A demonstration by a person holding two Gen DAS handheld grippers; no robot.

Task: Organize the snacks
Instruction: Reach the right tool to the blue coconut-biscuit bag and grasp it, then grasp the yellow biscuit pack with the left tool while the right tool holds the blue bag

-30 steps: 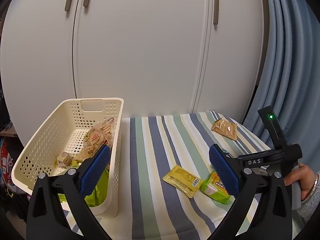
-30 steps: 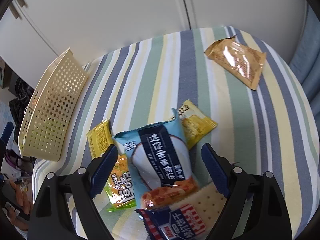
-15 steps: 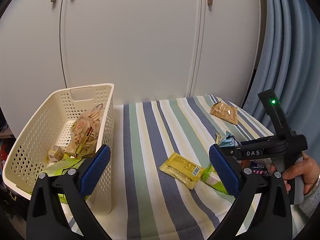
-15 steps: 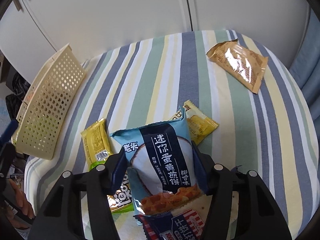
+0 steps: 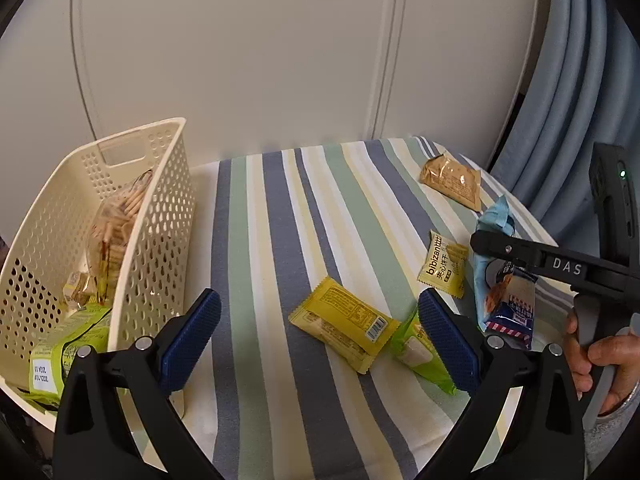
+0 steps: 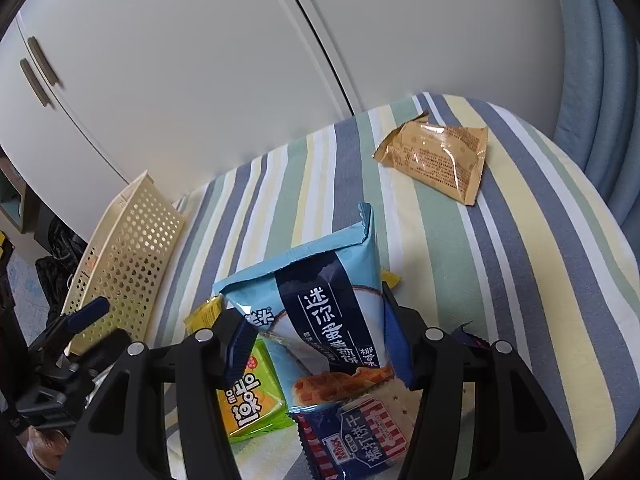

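Pinching the glossy, crinkled light-blue packet [image 6: 320, 304] between ribbed pads, the right gripper [image 6: 316, 344] holds it above the striped cloth [image 6: 520, 240]; the left gripper [image 5: 316, 340] gapes wide, perforated cream basket [image 5: 160, 220] at nine o'clock.

White wardrobe doors [image 5: 240, 48] fill the upper frame, blue curtain [image 5: 560, 80] at upper right, striped cloth [image 5: 280, 240] across the lower centre.
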